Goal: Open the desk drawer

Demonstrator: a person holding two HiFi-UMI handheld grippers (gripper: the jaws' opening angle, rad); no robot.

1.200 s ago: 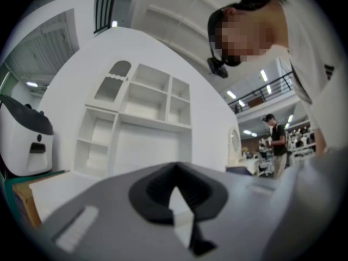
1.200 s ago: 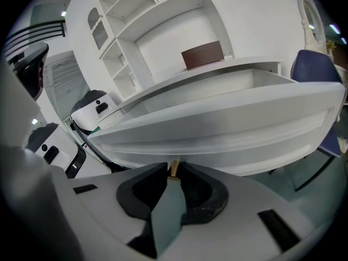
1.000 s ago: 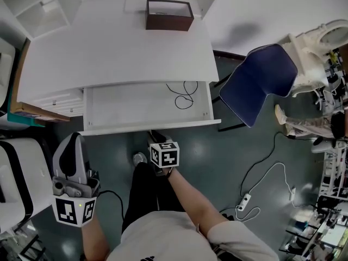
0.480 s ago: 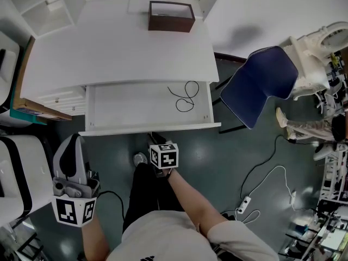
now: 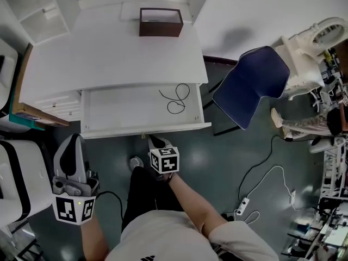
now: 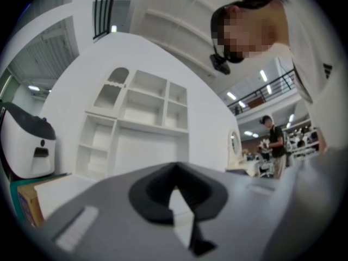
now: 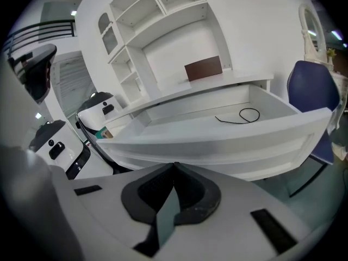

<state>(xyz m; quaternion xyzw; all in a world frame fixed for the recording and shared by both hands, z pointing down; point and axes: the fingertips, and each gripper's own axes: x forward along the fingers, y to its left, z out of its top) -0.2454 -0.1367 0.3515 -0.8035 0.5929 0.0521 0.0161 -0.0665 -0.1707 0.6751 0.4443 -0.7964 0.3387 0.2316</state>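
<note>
**Desk drawer stands open, a single cable inside**

The left gripper point(image 5: 73, 140) is held out in front of the left end of the white desk drawer point(image 5: 119, 130) and well apart from it. Its jaws are pressed together with nothing between them. Its own view looks toward tall white shelving point(image 6: 136, 124).

The drawer itself stands pulled out from under the white desk top point(image 5: 109, 53). Its pale floor is bare except for one thin black cable point(image 5: 176, 99), which lies in loose loops toward the drawer's right end. Behind the drawer, on the desk top, sits one dark brown rectangular box point(image 5: 160, 22) with an open top. What it holds cannot be made out.

The right gripper point(image 5: 154, 141) sits just in front of the drawer's front panel, near its middle. Its tips are close to the panel but apart from it. Its jaws have just been closing and now meet tip to tip, gripping nothing. In the right gripper view the front panel runs across the frame beyond the tips, with the cable visible on the drawer floor behind it.

Off the drawer's right end stands one dark blue padded chair point(image 5: 250, 83), near the drawer's corner.

In all there are two grippers, one open drawer, one cable, one box and one chair.
</note>
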